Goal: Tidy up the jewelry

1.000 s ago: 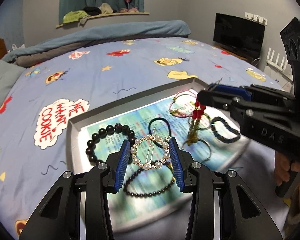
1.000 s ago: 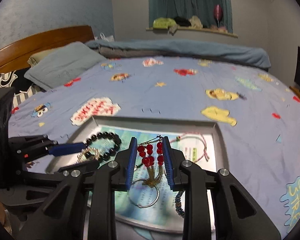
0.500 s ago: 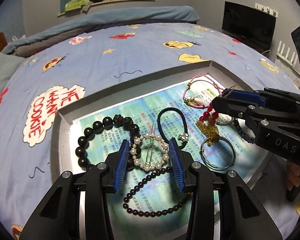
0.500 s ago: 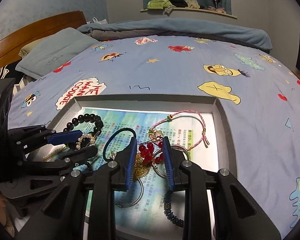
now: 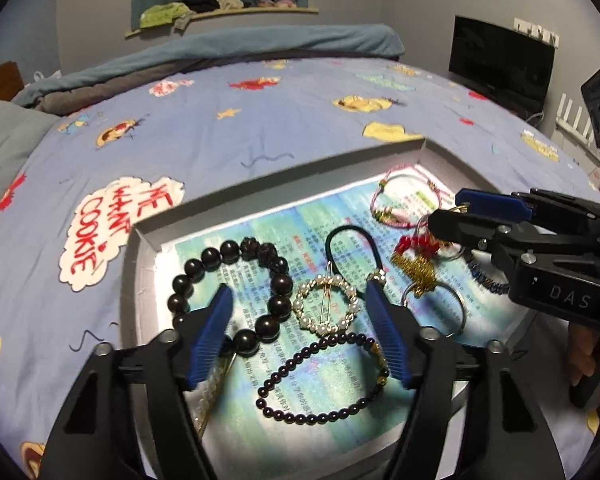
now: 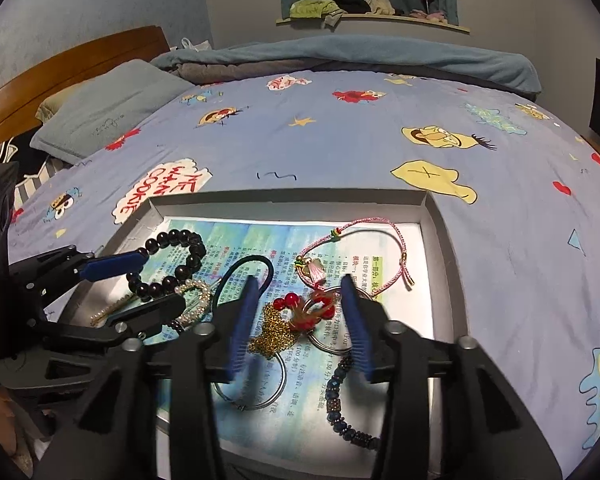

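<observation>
A shallow grey tray (image 5: 280,184) lined with printed paper sits on the bed. My left gripper (image 5: 298,308) hangs low over it, jaws opening. The pearl ring clip (image 5: 326,308) lies flat on the paper between them, clear of both pads. My right gripper (image 6: 300,292) is also opening. The red-bead earrings with gold tassels (image 6: 304,312) lie on the paper between its blue pads, which do not press on them. In the right wrist view my left gripper (image 6: 158,280) stands at the left. My right gripper (image 5: 446,206) shows at the right of the left wrist view.
The tray also holds a large black bead bracelet (image 5: 204,260), a small dark bead bracelet (image 5: 320,412), a black hair tie (image 5: 352,236), a pink cord bracelet (image 6: 380,222), a blue bead bracelet (image 6: 340,400) and silver hoops (image 6: 260,404). A cartoon-print sheet (image 6: 340,140) surrounds it.
Both grippers came down to the tray and spread their jaws. The pearl clip and the red-bead earrings, gripped before, now rest loose on the paper.
</observation>
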{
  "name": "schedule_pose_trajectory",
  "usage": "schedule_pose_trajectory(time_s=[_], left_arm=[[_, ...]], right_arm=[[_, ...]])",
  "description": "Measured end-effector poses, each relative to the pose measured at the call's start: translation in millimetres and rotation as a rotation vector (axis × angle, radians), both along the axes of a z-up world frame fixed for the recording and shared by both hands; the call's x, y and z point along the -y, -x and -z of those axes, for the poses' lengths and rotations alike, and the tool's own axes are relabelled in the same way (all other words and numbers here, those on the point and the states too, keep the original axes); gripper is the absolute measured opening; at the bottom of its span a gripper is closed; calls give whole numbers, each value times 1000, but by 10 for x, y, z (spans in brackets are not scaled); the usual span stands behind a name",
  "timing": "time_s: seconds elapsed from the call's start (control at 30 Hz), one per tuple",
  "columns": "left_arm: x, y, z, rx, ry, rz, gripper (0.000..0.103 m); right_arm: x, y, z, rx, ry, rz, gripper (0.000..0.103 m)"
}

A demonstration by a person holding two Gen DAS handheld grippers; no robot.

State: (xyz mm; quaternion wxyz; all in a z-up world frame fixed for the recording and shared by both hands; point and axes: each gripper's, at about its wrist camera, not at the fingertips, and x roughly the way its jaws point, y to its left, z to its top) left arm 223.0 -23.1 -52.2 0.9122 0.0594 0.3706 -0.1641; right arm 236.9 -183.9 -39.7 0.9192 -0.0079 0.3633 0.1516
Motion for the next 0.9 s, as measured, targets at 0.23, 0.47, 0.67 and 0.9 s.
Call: schedule_pose_trajectory(time_s=[0.23, 0.47, 0.67, 0.9], left_arm=[[-108, 139, -165, 38, 17, -30, 88], [-213, 402, -504, 82, 62, -92, 96], [-173, 807, -851, 122, 5, -84, 97], [-193, 1369, -1251, 150, -20, -89, 97]], right_arm=[[170, 177, -228, 34, -63, 47, 86], [285, 494, -567, 58, -76, 73, 97], [279, 867, -926, 107, -27, 80, 97], [166, 1381, -1301, 158, 9, 49, 97]])
